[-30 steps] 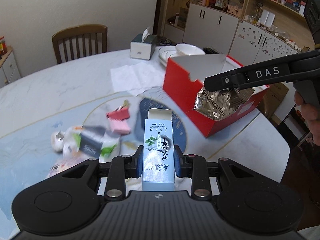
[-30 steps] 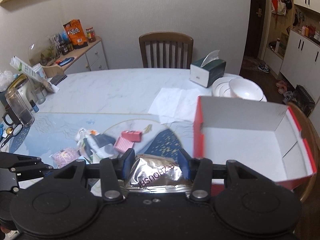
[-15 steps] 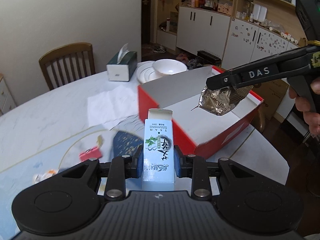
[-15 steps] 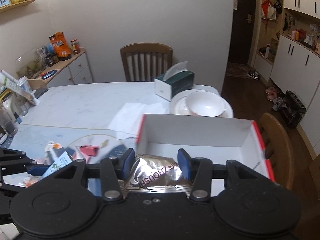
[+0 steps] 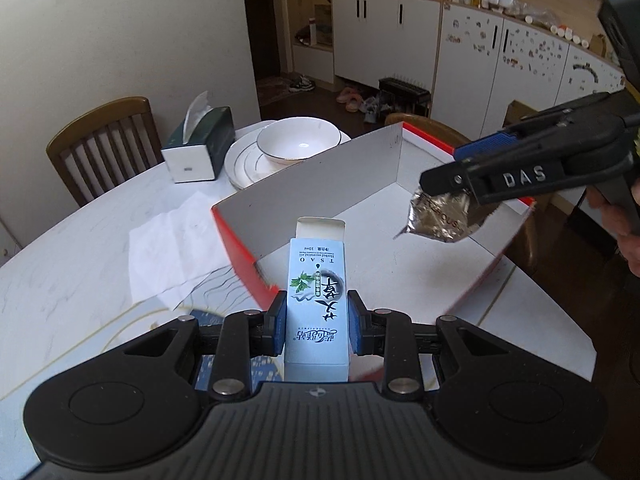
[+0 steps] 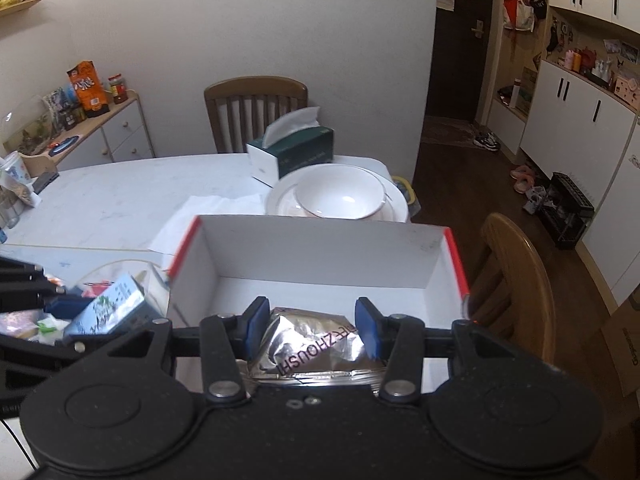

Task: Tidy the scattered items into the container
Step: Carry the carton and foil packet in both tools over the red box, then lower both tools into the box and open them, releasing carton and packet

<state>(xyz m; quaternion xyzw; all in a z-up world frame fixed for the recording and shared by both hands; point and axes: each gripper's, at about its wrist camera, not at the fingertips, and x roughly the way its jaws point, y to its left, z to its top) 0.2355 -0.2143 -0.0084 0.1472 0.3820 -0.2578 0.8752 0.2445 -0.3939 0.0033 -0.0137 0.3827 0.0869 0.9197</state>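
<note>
Both tools grip items over the red box (image 5: 240,240): left tool (image 5: 317,322) a blue carton (image 5: 316,304), right tool (image 6: 308,326) a foil packet (image 6: 316,348).

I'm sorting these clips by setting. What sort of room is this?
Most likely a home dining room: a marble-look dining table with wooden chairs, a bowl on plates, and white storage cabinets.

I see a white marble-patterned table (image 6: 120,196) with a blue-and-gold inlay at its near side. On it rest an open red cardboard box with a white inside (image 6: 320,248), a sheet of white paper (image 5: 168,240), a dark green tissue box (image 6: 292,154), and a white plate (image 6: 396,204) carrying a white bowl (image 6: 340,192). Small, blurred items (image 6: 36,322) lie left of the box.
</note>
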